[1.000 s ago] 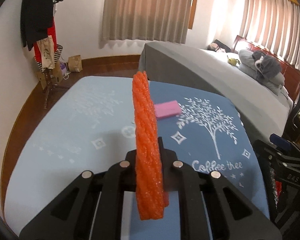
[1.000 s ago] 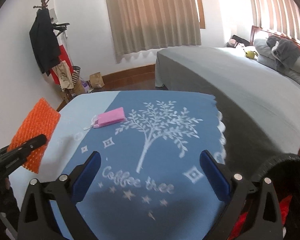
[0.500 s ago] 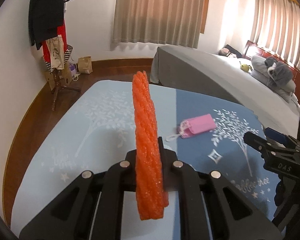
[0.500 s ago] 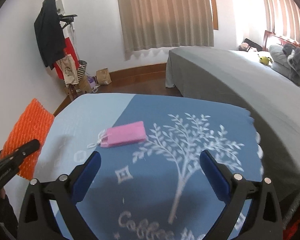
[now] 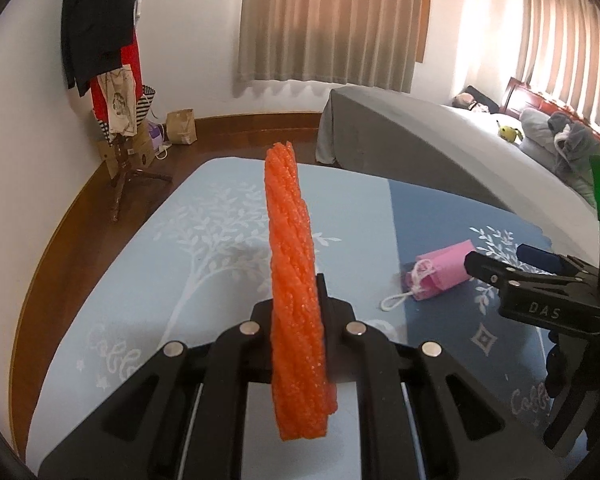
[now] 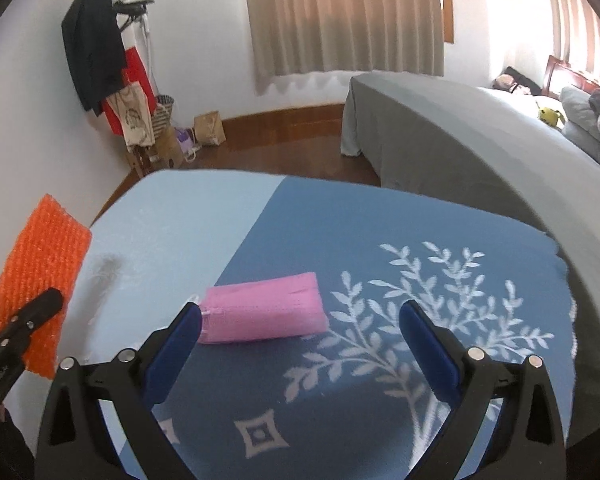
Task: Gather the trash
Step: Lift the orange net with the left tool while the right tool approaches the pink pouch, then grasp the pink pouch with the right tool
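The blue tablecloth (image 6: 380,420) with its white tree print spreads under both tools, light blue on the left half, darker blue on the right, and nearly bare.

The right gripper (image 6: 300,344) hangs over the darker half with its blue-padded jaws spread wide and nothing between them. Just ahead of those jaws, and a little to their left, lies the folded pink face mask (image 6: 264,308). Its long axis runs roughly crosswise to the line the gripper points along, so it lies across the gap rather than along it (the near left corner sits right at the tip of the left blue pad, though I cannot tell if they touch). Its white ear loop (image 5: 396,301) trails off the left end onto the cloth.

The left gripper (image 5: 296,320) is well off to the left of the mask, and its jaws are pinched narrow on an orange foam net sleeve (image 5: 294,292) that stands up on edge between them.

So the right hand is plainly the nearer and the free one. I'd judge the coming move needs a small shift left and forward to centre the mask between the pads before closing.
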Demonstrator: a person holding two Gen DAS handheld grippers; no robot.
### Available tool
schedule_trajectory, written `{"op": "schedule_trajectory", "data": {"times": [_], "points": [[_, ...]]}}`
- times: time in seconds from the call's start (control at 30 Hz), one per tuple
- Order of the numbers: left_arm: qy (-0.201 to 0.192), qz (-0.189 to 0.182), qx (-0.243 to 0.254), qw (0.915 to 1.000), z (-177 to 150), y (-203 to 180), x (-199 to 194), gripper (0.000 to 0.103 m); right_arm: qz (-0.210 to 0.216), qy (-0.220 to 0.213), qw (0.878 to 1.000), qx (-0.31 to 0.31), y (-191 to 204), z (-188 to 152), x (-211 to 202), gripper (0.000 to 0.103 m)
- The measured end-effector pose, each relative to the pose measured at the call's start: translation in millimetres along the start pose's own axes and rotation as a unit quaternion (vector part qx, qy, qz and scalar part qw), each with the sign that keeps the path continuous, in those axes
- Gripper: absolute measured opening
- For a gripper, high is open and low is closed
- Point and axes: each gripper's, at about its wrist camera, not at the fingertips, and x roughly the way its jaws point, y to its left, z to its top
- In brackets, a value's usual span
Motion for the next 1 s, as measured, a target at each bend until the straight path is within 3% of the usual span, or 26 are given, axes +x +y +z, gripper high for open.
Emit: {"op": "schedule_trajectory", "data": {"times": [0.13,0.3,0.4,0.53,0.7,0.83,1.0], "points": [[0.004,0.003,0.001,1.0,-1,3,5,0.01,0.009,0.019,1.0,0.005,3,-1,16,0.092],[0.007,0.005,-0.005,0.9999,-4,7,6,0.01,0.041,0.045,0.998,0.0,8,-6,25,0.059],[0.007,0.005,-0.005,1.0,-5,8,5,0.01,0.07,0.044,0.997,0.003,8,-6,20,0.027],[0.007,0.002,-0.006,1.0,-4,7,4,0.01,0.086,0.032,0.996,0.003,5,-7,8,0.016],[0.004,-0.004,-0.002,1.0,-2,1,0,0.01,0.095,0.019,0.995,-0.007,6,-9,-8,0.01],[0.003,-0.007,0.001,1.0,-3,-3,-1,0.01,0.088,0.025,0.996,-0.015,10,-8,-7,0.014],[0.008,-0.006,0.001,0.9999,-5,3,5,0.01,0.072,0.036,0.997,-0.011,10,-7,7,0.042]]}}
